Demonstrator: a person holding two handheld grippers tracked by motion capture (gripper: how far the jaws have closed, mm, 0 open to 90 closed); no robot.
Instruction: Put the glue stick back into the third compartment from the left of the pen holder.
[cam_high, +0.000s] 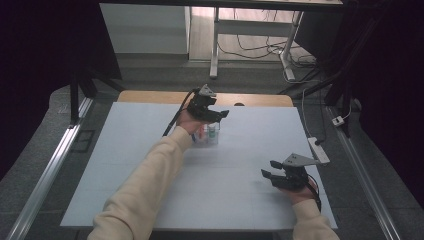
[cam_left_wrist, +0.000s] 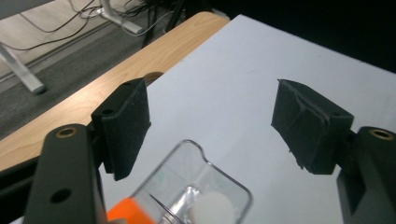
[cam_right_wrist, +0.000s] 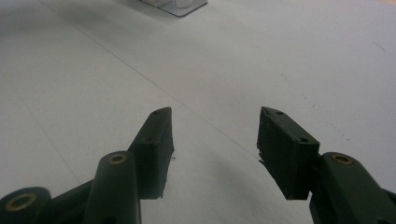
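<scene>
A small clear plastic container (cam_high: 207, 136) stands on the white mat (cam_high: 150, 165), a little beyond its middle. It holds small upright items, among them an orange-topped one (cam_left_wrist: 128, 210) and a white-capped one (cam_left_wrist: 212, 205). My left gripper (cam_high: 220, 116) hovers just over the container, open, with nothing between its pads. In the left gripper view the container's rim (cam_left_wrist: 201, 150) lies below the spread jaws of that gripper (cam_left_wrist: 212, 119). My right gripper (cam_high: 267, 170) rests low over the mat's near right part, open and empty (cam_right_wrist: 212, 140). The container's corner (cam_right_wrist: 180, 5) shows far ahead of it.
The mat covers a wooden table whose bare far edge (cam_high: 150, 96) shows beyond it. A white power strip (cam_high: 318, 149) lies off the mat's right side. Desk legs and cables (cam_high: 250, 50) stand on the floor behind the table.
</scene>
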